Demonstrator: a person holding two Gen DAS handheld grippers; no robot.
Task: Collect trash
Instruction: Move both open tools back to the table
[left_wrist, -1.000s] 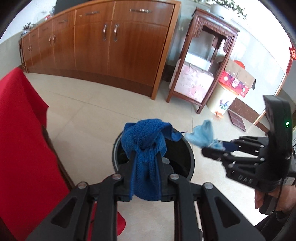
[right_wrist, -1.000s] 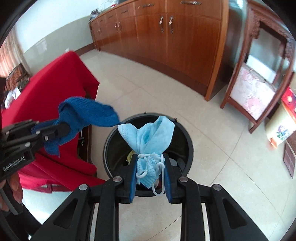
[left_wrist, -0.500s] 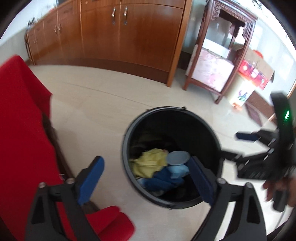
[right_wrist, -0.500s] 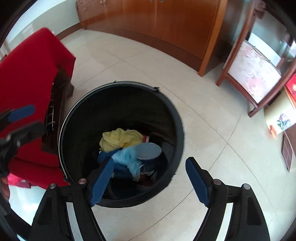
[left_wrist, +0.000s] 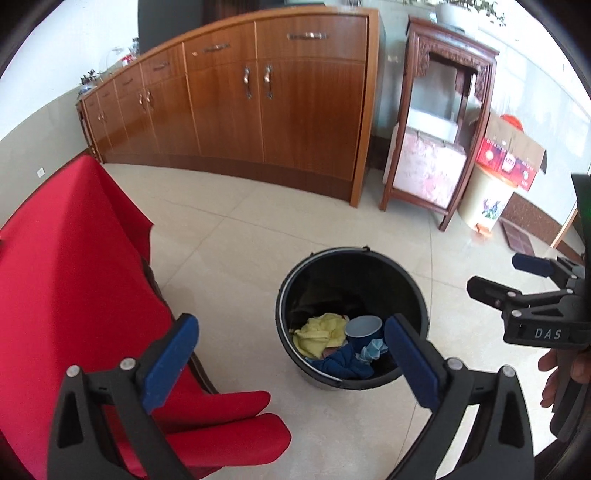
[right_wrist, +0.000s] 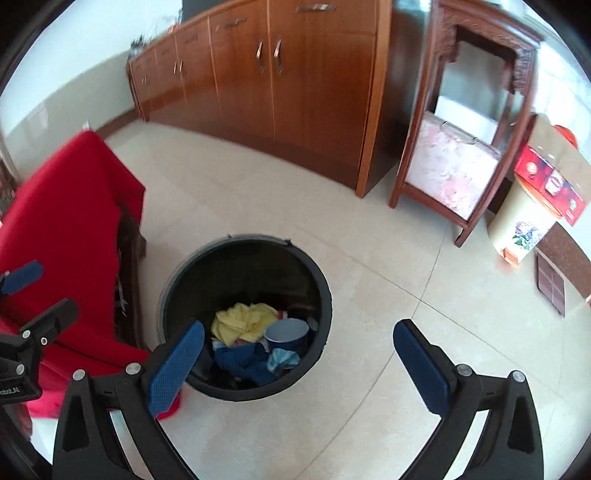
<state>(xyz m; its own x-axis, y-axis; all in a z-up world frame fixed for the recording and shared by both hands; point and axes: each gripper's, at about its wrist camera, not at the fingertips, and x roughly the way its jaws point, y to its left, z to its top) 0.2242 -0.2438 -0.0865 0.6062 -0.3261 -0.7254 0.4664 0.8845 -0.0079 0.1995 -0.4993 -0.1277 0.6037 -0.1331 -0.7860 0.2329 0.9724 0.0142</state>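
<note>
1. Both grippers hang above the floor with nothing between their blue pads: the left gripper (left_wrist: 291, 354) has its jaws spreading wider at this moment, and so does the right gripper (right_wrist: 299, 354).
2. Seen from the left wrist, the right gripper (left_wrist: 498, 277) shows at the right edge, held by a hand (left_wrist: 561, 369), its jaws likewise empty.
3. Below them stands a black bin (left_wrist: 354, 254) on the pale tiled floor (left_wrist: 240, 240), upright and uncovered.
4. Inside the bin lies the collected trash: a yellow cloth (right_wrist: 243, 321), a dark blue knitted cloth (right_wrist: 240, 362), a light blue face mask (right_wrist: 282, 358) and a blue cup (right_wrist: 286, 330) lying beside them. The knitted cloth and the mask rest on top of the pile, touching one another.
5. Just beside the bin on its left is a piece of furniture draped in a red cloth (left_wrist: 74, 277).
6. Against the far wall runs a long wooden cabinet (left_wrist: 277, 110), and to its right a dark carved stand (left_wrist: 443, 129) with a patterned cushion on its lower shelf.
7. Further right sit a cream pedal bin (left_wrist: 487, 203) and a red carton (left_wrist: 509, 162) on top of it.
</note>
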